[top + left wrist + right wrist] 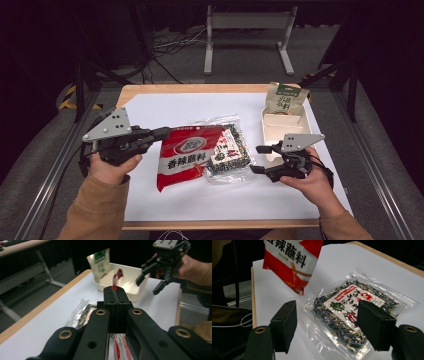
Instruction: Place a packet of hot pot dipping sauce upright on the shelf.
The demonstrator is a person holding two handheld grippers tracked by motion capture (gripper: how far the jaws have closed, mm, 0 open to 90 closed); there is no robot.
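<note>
My left gripper (165,133) (115,291) is shut on the top edge of a red and white seasoning packet (182,155) (117,276). In the right gripper view the packet (289,262) hangs tilted above the white table sheet. Beside it lies a clear bag of dark dried bits (230,150) (342,312) (82,312) with a white and red label. My right gripper (257,159) (329,322) (147,287) is open just right of that bag, jaws apart and holding nothing.
A white divided tray (270,131) (130,295) sits at the table's right rear, with a beige and green pouch (285,100) (100,262) standing in its far end. The white sheet (200,200) covers a wooden table. Metal frame rails run along both sides.
</note>
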